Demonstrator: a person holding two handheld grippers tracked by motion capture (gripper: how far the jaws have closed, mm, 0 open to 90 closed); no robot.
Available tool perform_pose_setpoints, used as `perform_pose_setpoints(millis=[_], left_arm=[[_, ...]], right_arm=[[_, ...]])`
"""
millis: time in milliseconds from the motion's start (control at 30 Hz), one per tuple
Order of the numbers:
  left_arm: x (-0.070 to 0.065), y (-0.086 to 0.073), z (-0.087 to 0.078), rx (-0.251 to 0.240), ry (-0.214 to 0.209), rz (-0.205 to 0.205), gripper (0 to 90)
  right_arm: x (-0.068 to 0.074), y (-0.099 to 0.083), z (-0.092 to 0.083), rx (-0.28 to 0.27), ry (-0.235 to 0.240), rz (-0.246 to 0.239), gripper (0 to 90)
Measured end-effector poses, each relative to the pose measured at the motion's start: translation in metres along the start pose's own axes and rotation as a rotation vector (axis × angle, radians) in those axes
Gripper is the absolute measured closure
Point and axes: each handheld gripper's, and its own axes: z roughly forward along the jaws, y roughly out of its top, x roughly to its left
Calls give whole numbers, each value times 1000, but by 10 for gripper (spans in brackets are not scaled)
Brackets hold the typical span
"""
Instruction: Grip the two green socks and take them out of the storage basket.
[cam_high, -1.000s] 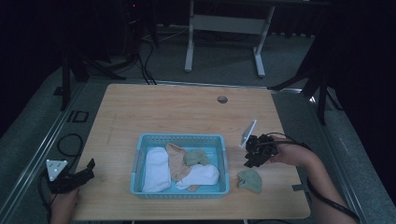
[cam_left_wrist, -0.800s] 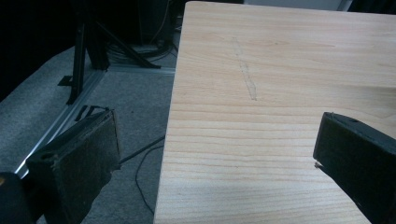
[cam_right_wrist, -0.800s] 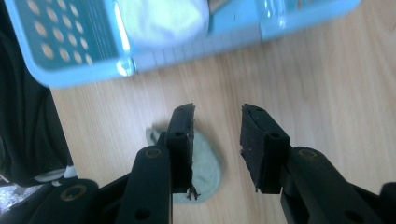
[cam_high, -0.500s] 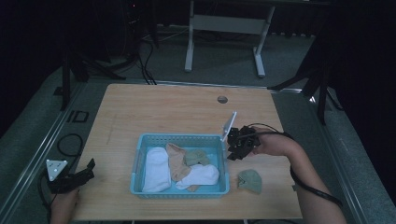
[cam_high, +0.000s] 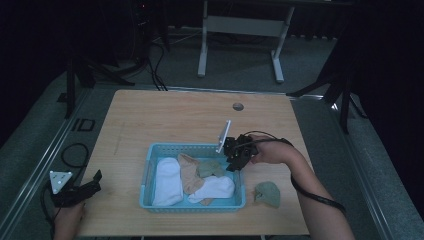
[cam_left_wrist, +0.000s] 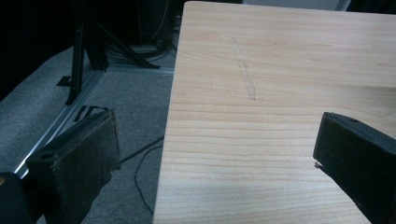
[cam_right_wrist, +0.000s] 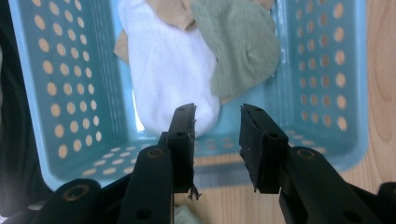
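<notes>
Sorting socks out of the perforated light-blue plastic basket (cam_high: 192, 148); one sage-green sock (cam_high: 267, 193) already lies on the pale wooden table (cam_high: 165, 115), at about 4 o'clock from the basket and just off its right wall

Our right gripper (cam_high: 235, 159) hovers over the basket's right end, near its 2 o'clock corner; jaws a little way apart, nothing between them, so we read it as empty and on approach; in the right gripper view (cam_right_wrist: 217, 122) the jaws point down into the basket, over the toe of the white cotton sock (cam_right_wrist: 163, 60); the second sage-green sock (cam_right_wrist: 238, 44) sits at 1 o'clock from the tips, overlapping the white one and a tan sock (cam_right_wrist: 170, 9) beneath

Our judgement: the green sock is the likely match for the one on the table, so we should shift toward 1 o'clock before descending; aim for its free lower edge, away from the white toe, otherwise both layers may come up together; the gap looks narrow for a bunched fold, so widen slightly first; pinch a single layer, lift straight up, clear the basket wall before swinging out toward the table sock

Our left gripper (cam_high: 82, 187) rests at the table's 7 o'clock corner; in the left gripper view its pads (cam_left_wrist: 81, 156) stand wide apart over bare wood and the table edge, holding nothing; it could steady the basket if it drags
</notes>
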Motion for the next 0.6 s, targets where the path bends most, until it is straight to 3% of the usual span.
perform_pose_setpoints(millis=[600], left_arm=[[0,0,0,-1,-5,-1,7]], right_arm=[[0,40,31,46,28,-72,635]])
